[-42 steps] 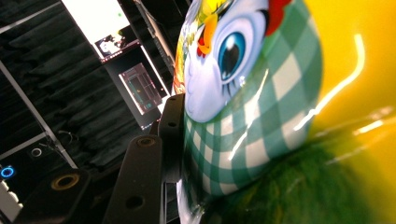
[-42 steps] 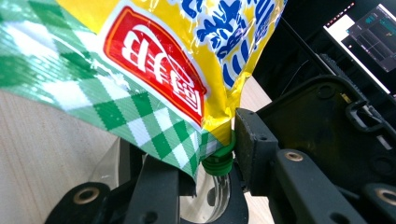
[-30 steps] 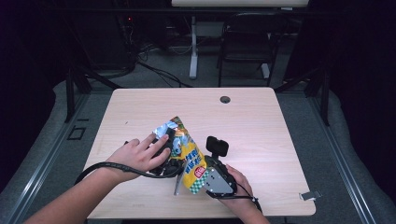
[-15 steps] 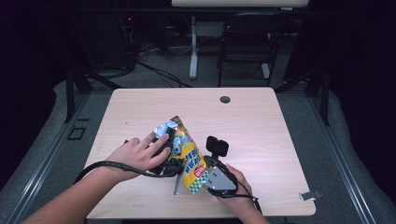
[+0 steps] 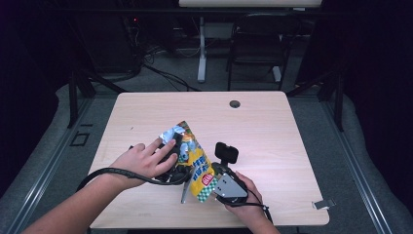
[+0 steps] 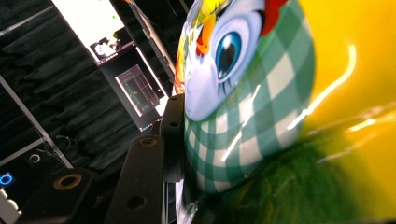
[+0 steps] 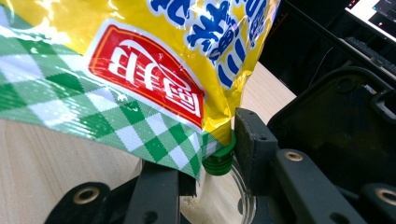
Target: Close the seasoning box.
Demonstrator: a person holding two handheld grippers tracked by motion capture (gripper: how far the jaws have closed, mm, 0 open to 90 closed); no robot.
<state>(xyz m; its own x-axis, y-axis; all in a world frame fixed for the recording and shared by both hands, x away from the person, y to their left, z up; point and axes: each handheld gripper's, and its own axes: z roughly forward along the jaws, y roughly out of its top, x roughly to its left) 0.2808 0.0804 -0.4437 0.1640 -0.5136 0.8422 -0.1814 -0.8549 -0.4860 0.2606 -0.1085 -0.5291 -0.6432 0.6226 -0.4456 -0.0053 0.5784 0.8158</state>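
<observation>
The high view looks forward and down on the table (image 5: 272, 126) from the near side. The left gripper view sits very close to the pouch (image 6: 261, 116), facing up. The right gripper view looks low across the table at the same pouch.

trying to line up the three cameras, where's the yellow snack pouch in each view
High view: pouch low centre of the table, between both hands.
Left gripper view: its checked, cartoon-eyed face covers the right side, against a black jaw.
Right gripper view: it hangs across the top, green cap between the jaws.
Shared landmark: the green-and-white check.
</observation>
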